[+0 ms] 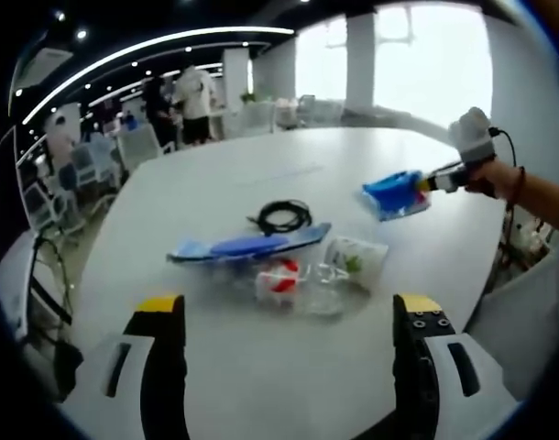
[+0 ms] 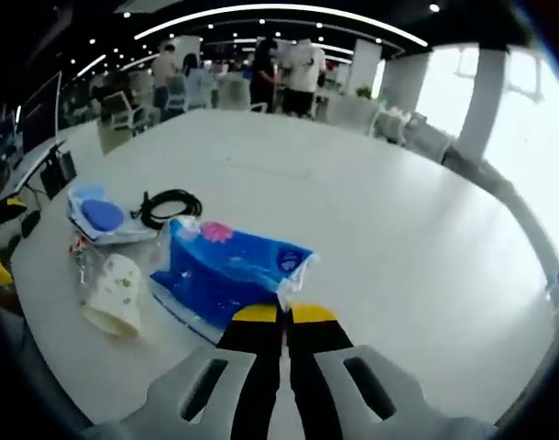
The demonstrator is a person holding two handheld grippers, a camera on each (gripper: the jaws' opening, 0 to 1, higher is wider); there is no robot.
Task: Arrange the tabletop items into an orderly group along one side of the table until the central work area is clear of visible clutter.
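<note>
My left gripper (image 1: 289,307) is open over the near part of the white table (image 1: 261,367), nothing between its jaws. In front of it lie a flat blue packet (image 1: 252,246), a red-and-white item in clear wrap (image 1: 279,275), a patterned paper cup (image 1: 357,257) on its side and a coiled black cable (image 1: 282,217). My right gripper (image 1: 428,183) (image 2: 281,312) is shut on the edge of a blue tissue pack (image 1: 394,194) (image 2: 229,270). In the right gripper view the cable (image 2: 169,206), the flat packet (image 2: 101,215) and the cup (image 2: 115,293) lie left of the pack.
The table (image 2: 399,238) is wide and bare to the right in the right gripper view. Chairs (image 1: 137,145) and standing people (image 2: 302,73) are beyond its far edge. A person's forearm (image 1: 536,197) reaches in from the right of the left gripper view.
</note>
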